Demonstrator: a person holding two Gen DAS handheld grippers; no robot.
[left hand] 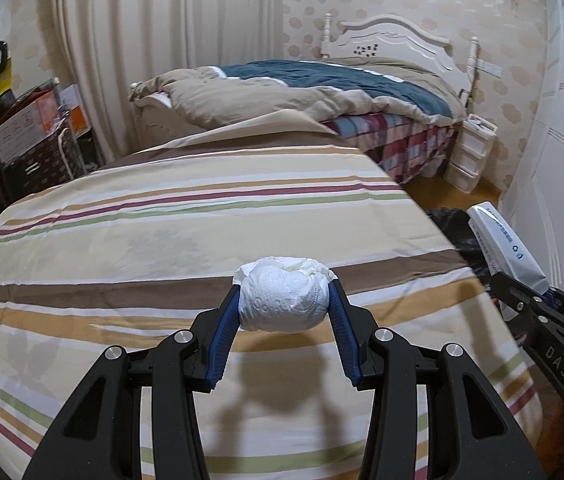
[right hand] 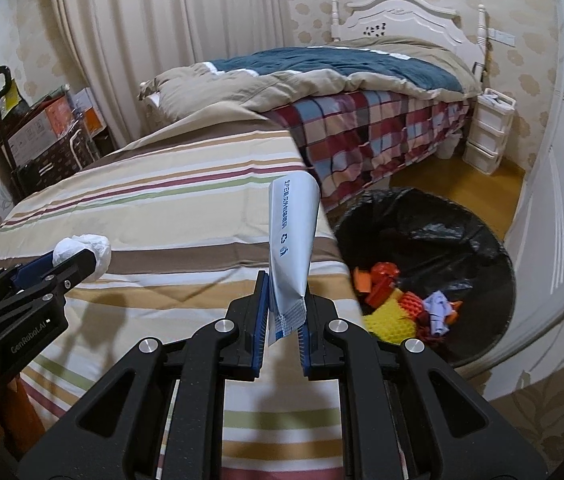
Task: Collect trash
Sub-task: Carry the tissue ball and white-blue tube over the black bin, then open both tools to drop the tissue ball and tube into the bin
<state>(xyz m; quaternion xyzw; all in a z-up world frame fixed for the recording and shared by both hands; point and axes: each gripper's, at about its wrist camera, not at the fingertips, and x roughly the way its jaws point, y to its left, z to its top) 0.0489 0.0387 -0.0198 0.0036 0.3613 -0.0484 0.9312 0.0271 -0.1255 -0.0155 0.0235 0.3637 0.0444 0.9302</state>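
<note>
- White, embossed tissue, crumpled into a rough ball (left hand: 285,294): your left gripper (left hand: 284,300) has it pinched between the blue pads (left hand: 229,320), which press in on both sides. A dotted relief pattern shows on the front; the top is looser and creased.
- Ball hangs above the striped cloth (left hand: 162,220), clear of it, with its shadow thrown on the fabric below.
- From the right wrist view the same ball (right hand: 82,250) sits at the tip of your left gripper (right hand: 62,264), far left, over the cloth.
- Silvery-white pouch (right hand: 293,236), flat and glossy, stands upright in your right gripper (right hand: 285,308). The pads are clamped on its lower sealed end, where a blue crosshatched strip shows. Blue print runs along its length, with a recycling mark near the bottom.
- Pouch flares wider toward its curled top and leans slightly right.
- In the left wrist view the pouch (left hand: 501,244) appears at far right, sticking out of your right gripper (left hand: 537,300).
- Bin with black liner (right hand: 441,216) sits on the floor just right of the striped cloth's edge. Inside: red, orange and yellow pieces plus a pale purple crumple (right hand: 401,296).
- Pouch is held near the bin's left rim, still over the cloth edge.
- Background: bed with teal-and-tan quilt (right hand: 321,76), white headboard (right hand: 401,16).
</note>
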